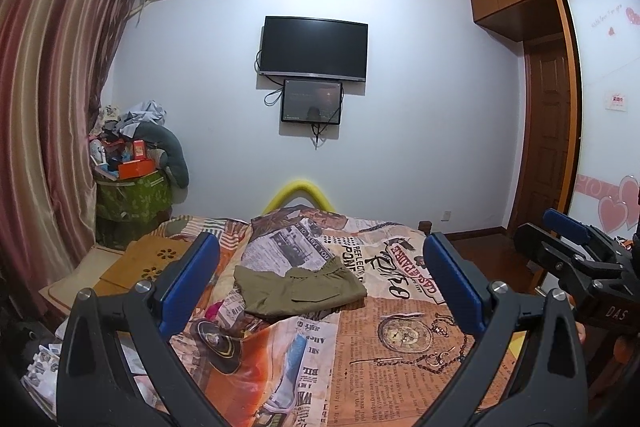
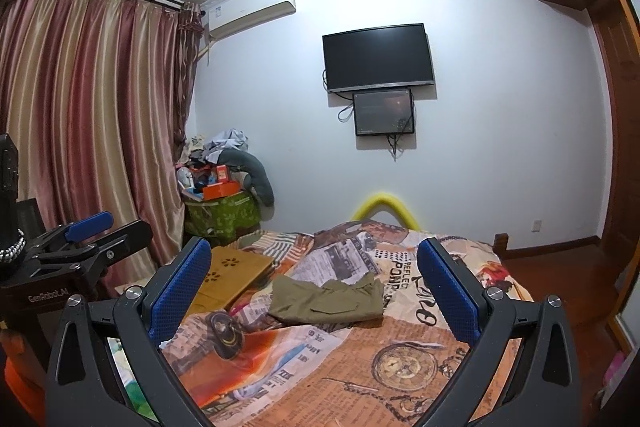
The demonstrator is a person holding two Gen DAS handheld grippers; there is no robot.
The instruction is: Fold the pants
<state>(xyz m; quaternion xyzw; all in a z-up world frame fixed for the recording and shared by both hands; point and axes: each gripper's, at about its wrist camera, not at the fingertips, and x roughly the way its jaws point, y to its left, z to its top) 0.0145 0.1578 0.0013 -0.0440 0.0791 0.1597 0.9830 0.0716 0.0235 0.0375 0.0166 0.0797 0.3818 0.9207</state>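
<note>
Olive-green pants (image 1: 300, 289) lie in a compact folded bundle on the bed's newspaper-print cover (image 1: 400, 339), near its middle; they also show in the right wrist view (image 2: 328, 301). My left gripper (image 1: 320, 279) is open and empty, held above the near part of the bed, well short of the pants. My right gripper (image 2: 314, 289) is open and empty too, at about the same height and distance. The right gripper also shows at the right edge of the left wrist view (image 1: 576, 251), and the left gripper at the left edge of the right wrist view (image 2: 80, 243).
A flat wooden board (image 2: 232, 277) lies on the bed left of the pants. A green bin piled with clutter (image 2: 224, 195) stands in the far left corner by the curtains (image 2: 88, 131). A yellow curved footboard rail (image 1: 298, 193) is at the far end. A wardrobe (image 1: 592, 107) is on the right.
</note>
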